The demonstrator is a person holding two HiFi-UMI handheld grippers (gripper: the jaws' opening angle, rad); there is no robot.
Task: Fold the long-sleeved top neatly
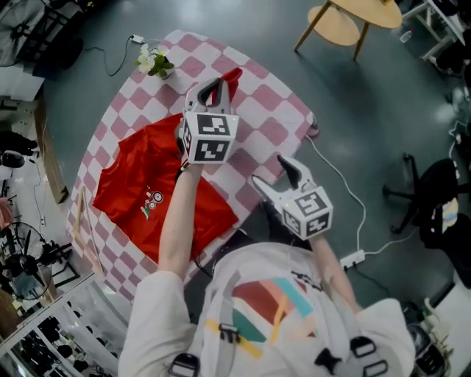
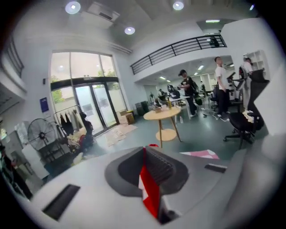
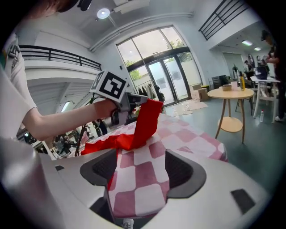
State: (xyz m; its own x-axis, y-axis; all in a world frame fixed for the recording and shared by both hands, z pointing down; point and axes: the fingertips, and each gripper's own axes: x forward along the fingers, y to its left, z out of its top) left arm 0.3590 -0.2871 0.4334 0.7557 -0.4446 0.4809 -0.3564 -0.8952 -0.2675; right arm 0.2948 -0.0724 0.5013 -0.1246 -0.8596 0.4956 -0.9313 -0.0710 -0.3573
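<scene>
A red long-sleeved top (image 1: 147, 193) lies spread on a pink-and-white checked tablecloth (image 1: 274, 110). My left gripper (image 1: 215, 87) is raised above the table's far side and shut on one red sleeve (image 1: 233, 76), which hangs from it down to the body of the top. In the left gripper view the red sleeve (image 2: 150, 192) is pinched between the closed jaws of the left gripper (image 2: 145, 157). My right gripper (image 1: 276, 174) hovers open over the table's near right edge with nothing held. The right gripper view shows the right gripper (image 3: 140, 167) over the checked tablecloth (image 3: 187, 134) and the lifted sleeve (image 3: 147, 118).
A small pot of white flowers (image 1: 156, 62) stands at the table's far corner. A round wooden side table (image 1: 353, 18) is beyond it on the grey floor. A white cable and power strip (image 1: 352, 258) lie to the right, near a black office chair (image 1: 434, 193).
</scene>
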